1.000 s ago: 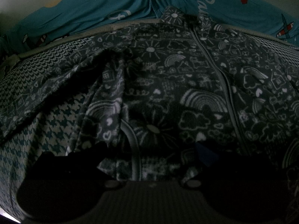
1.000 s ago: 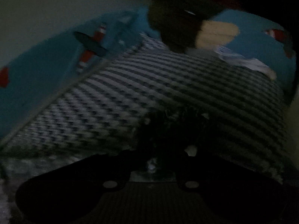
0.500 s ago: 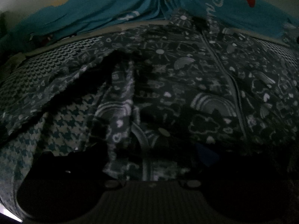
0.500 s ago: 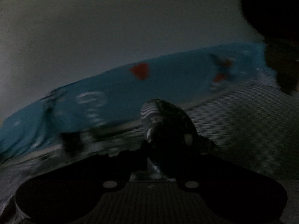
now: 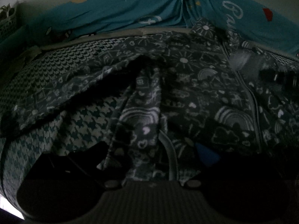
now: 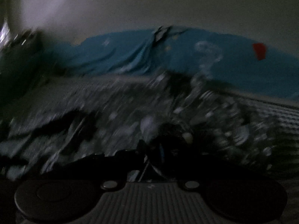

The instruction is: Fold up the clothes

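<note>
A dark grey zip jacket [image 5: 196,97] printed with white doodles lies spread on a houndstooth bed cover [image 5: 80,127], collar towards the far edge. My left gripper [image 5: 151,155] is open and low over the jacket's near hem, its dark fingers [image 5: 87,155] either side of the cloth. In the blurred right wrist view the jacket [image 6: 214,115] fills the middle. My right gripper [image 6: 158,153] is shut on a bunched part of the jacket, its sleeve by the look of it, held above the body. It shows as a blur at the right of the left wrist view [image 5: 261,69].
A teal printed fabric [image 5: 130,13] with stars and lettering runs along the far side of the bed against a pale wall [image 6: 168,3]. The houndstooth cover [image 6: 280,115] extends to the right. Dark clutter [image 6: 20,56] sits at the far left.
My right gripper has swung left with the held cloth, from the bare cover to over the jacket body. My left gripper has shifted slightly, the jacket sliding right in its view.
</note>
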Demonstrator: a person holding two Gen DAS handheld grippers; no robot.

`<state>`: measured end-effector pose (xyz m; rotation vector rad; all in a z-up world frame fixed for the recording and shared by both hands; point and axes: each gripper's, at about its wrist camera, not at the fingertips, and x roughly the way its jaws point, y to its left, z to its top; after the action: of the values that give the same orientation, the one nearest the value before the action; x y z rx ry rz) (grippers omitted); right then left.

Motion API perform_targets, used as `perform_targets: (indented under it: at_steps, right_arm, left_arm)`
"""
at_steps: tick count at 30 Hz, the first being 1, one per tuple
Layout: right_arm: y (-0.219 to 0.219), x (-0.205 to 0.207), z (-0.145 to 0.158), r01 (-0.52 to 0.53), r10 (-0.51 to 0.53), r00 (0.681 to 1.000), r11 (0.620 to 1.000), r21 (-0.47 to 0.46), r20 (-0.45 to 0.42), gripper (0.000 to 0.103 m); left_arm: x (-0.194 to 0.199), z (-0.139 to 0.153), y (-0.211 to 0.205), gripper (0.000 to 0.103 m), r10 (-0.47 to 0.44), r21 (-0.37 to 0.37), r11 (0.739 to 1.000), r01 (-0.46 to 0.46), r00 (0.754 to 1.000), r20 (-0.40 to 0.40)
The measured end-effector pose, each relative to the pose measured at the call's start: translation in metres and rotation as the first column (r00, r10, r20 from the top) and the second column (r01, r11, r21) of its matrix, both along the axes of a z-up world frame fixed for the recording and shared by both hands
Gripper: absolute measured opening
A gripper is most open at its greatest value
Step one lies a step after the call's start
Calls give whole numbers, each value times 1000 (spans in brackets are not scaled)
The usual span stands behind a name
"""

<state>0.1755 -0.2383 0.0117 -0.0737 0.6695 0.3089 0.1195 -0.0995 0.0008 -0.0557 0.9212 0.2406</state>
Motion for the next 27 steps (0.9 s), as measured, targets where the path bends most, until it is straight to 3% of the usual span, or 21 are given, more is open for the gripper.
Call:
perform_targets:
  at_steps: [2, 9, 15, 20, 27]
  right_arm:
    - [0, -7, -4, -41, 41, 999, 999, -1, -21, 24]
    - [-5, -27, -8, -102, 100, 993, 995, -24, -61, 27]
    - [-20, -21, 2, -38, 39, 998, 999, 32, -46, 30]
    - [-24, -8, 5, 17, -16, 1000, 999, 45, -21, 49]
    - [-27, 21, -3, 83, -78, 995, 993, 86, -55, 50]
  left_arm:
    - [0, 1, 0, 103, 3, 0, 1000, -3, 1000, 4]
    - [-1, 9, 0, 103, 18, 35, 999, -19, 999, 40]
    - [5, 14, 4, 103, 17, 9, 1000, -17, 999, 28]
    - [16, 24, 6, 103, -15, -2, 1000, 15, 1000, 25]
    - [43, 31, 5, 103, -98, 31, 995, 98, 995, 5]
